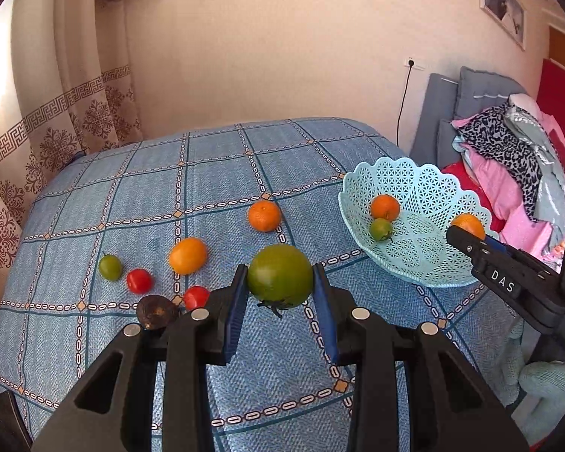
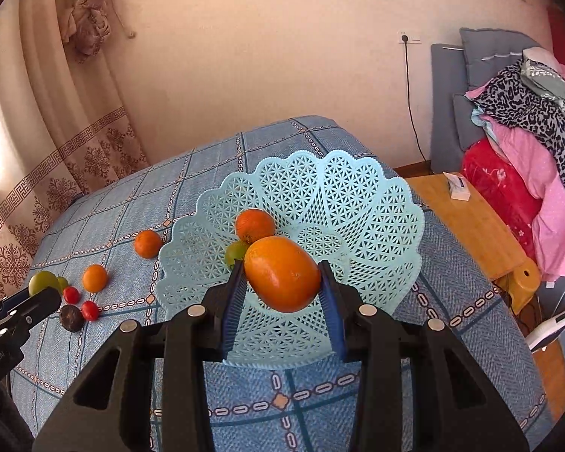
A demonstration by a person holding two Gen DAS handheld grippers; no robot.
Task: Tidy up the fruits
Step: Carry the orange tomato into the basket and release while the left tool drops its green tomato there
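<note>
My left gripper (image 1: pixel 280 288) is shut on a large green tomato (image 1: pixel 280 275), held above the blue checked cloth (image 1: pixel 207 173). My right gripper (image 2: pixel 282 282) is shut on an oval orange fruit (image 2: pixel 282 273), held over the pale blue lattice basket (image 2: pixel 358 203). Inside that basket (image 1: pixel 425 188) lie an orange (image 2: pixel 254 224) and a small green fruit (image 2: pixel 235 252). Loose on the cloth are an orange (image 1: pixel 264 215), a yellow-orange fruit (image 1: pixel 187 255), a small green fruit (image 1: pixel 110 266), two red tomatoes (image 1: pixel 139 280) (image 1: pixel 196 297) and a dark brown fruit (image 1: pixel 156 310).
A wooden side table (image 2: pixel 471 222) with a small white box (image 2: pixel 457 185) stands right of the cloth-covered surface. Piled clothes (image 2: pixel 527 113) and grey cushions lie beyond it. A patterned curtain (image 1: pixel 56 120) hangs at the left, and a black cable (image 2: pixel 410 105) runs down the wall.
</note>
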